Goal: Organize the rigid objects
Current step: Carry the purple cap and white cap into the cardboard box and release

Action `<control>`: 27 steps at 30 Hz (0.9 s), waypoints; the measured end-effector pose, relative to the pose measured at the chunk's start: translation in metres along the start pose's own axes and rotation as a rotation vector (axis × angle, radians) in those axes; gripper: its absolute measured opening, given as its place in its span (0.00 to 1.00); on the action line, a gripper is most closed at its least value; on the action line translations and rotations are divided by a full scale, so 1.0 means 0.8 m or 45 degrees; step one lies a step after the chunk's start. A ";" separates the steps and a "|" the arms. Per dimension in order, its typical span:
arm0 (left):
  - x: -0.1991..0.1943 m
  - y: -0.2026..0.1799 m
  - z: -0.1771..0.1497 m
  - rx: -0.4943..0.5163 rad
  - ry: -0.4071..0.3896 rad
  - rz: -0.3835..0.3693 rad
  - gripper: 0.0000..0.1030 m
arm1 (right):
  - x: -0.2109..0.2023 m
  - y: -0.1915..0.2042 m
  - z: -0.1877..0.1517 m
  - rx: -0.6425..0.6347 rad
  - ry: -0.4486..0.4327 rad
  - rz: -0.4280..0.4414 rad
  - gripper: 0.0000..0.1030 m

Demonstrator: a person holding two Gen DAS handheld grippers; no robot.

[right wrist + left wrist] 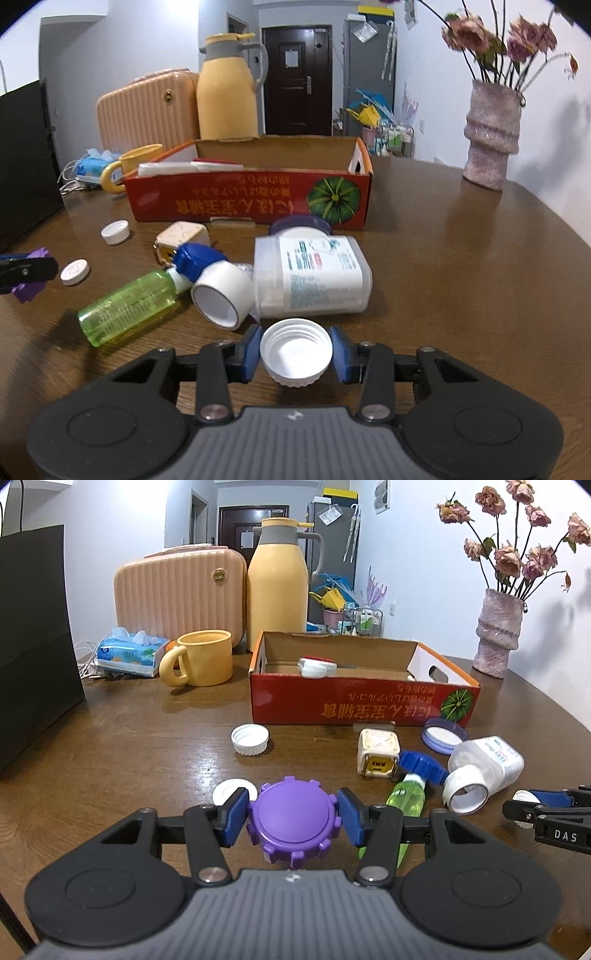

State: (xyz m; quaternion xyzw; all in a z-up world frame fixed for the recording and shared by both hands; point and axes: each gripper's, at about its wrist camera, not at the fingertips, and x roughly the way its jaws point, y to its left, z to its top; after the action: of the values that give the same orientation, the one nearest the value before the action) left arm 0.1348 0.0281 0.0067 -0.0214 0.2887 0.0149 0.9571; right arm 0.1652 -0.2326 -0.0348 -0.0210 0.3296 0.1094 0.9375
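Two grips we hold, left gripper (292, 816) clamped on purple notched lid (293, 821), right gripper (296, 350) squeezing white screw cap (296, 350)

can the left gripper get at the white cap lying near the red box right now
Probably not yet: the left gripper is shut on the purple cap, so its jaws are occupied. The path itself looks free, with bare table between it and the white cap.

Home, wooden table (147, 738), thermos (277, 587), flower vase (498, 635), front door (297, 79)
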 end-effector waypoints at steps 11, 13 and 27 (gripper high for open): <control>-0.003 -0.004 0.024 0.006 -0.063 -0.016 0.52 | -0.020 0.009 0.033 -0.061 -0.113 0.018 0.38; -0.003 -0.006 0.030 0.007 -0.072 -0.021 0.52 | -0.019 0.010 0.039 -0.065 -0.126 0.021 0.38; 0.011 -0.025 0.088 0.037 -0.167 -0.049 0.52 | -0.013 0.017 0.097 -0.072 -0.237 0.038 0.38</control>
State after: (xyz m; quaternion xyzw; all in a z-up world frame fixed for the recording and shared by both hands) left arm 0.1816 0.0117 0.0608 -0.0119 0.2251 -0.0064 0.9742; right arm 0.2017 -0.2128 0.0329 -0.0323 0.2381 0.1343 0.9614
